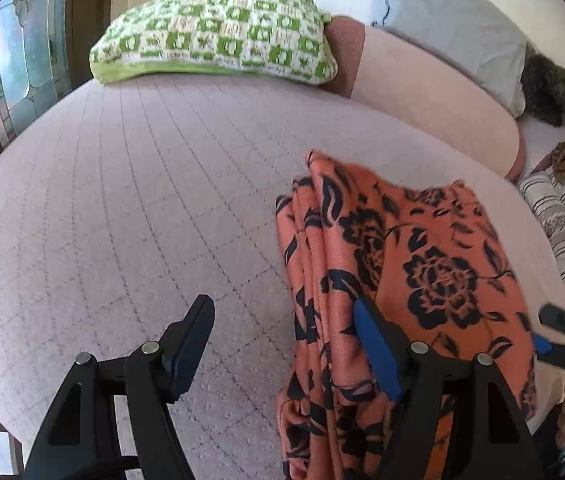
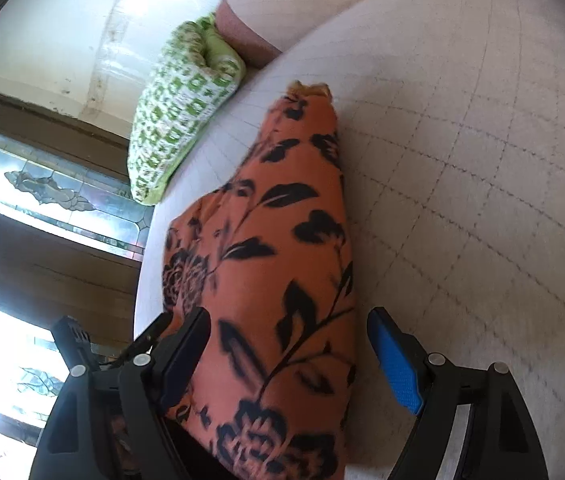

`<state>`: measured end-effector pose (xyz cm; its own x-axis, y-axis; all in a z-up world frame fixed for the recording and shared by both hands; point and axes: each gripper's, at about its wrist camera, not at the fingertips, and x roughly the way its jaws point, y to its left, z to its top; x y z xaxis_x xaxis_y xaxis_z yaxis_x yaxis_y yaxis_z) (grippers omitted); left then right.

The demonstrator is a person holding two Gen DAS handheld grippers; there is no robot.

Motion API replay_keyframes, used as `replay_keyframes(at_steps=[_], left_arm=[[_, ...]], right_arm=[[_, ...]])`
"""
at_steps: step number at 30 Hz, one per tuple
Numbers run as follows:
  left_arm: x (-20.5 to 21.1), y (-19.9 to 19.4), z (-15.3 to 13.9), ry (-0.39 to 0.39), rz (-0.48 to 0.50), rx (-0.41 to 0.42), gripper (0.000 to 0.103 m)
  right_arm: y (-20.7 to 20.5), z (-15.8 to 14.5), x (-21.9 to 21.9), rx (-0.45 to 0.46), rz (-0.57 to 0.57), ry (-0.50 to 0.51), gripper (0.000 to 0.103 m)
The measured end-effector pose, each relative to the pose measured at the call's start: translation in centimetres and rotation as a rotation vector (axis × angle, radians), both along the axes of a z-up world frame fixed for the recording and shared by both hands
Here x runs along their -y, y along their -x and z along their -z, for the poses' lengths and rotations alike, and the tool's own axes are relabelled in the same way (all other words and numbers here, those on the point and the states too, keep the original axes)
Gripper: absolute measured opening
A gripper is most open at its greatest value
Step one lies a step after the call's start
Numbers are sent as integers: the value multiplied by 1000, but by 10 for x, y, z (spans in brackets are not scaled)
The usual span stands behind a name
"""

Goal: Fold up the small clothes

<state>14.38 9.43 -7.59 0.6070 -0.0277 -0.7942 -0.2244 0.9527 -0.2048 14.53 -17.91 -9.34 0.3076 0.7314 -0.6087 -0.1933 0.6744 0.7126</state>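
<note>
- Left gripper (image 1: 282, 344): fingers spread wide, nothing clamped; pointed down at the bed.
- Left-hand finger (image 1: 192, 344) of that gripper: over bare quilted cover, clear of all cloth.
- Blue-padded finger (image 1: 374, 350) of that gripper: over the near left edge of the orange floral garment (image 1: 414, 264); contact with the cloth not determinable.
- Gap between the left gripper's fingers: mostly bare cover, with the garment's bunched left folds entering from the right.
- Right gripper (image 2: 290, 356): fingers spread wide, not pressed on anything.
- Orange floral garment (image 2: 278, 280) in the right wrist view: passes between both fingers and extends away from them in a long folded band; dark finger (image 2: 184, 354) at its left edge, blue-padded finger (image 2: 396, 364) just beside its right edge, with a strip of cover between.
- Garment location: on the pale quilted bed cover (image 1: 130, 208), toward the near edge, partly bunched and partly flat.
- Right gripper tip (image 1: 558, 322) in the left wrist view: at the garment's right edge.
- Farther back: green-and-white checked pillow (image 1: 214, 32) on the bed, well apart from the garment.
- Farthest: grey pillow (image 1: 454, 20) at the back right.
</note>
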Motion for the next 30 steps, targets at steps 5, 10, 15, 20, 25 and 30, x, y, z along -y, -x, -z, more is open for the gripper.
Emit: replay_keyframes(at_steps=[5, 10, 15, 20, 25, 30], left_arm=[[0, 12, -18, -1, -44, 60, 73], [7, 19, -33, 10, -36, 89, 74], [22, 14, -41, 0, 9, 114, 74], [37, -5, -33, -28, 40, 95, 74], [44, -23, -17, -76, 73, 66, 74], [33, -38, 32, -67, 50, -83, 75]], right_arm=[[32, -11, 19, 47, 45, 3, 83], [37, -15, 28, 48, 59, 1, 83], [25, -16, 25, 37, 40, -17, 83], [-2, -8, 9, 5, 10, -12, 83], [-23, 2, -6, -25, -26, -9, 83], [-37, 24, -30, -87, -96, 31, 58]])
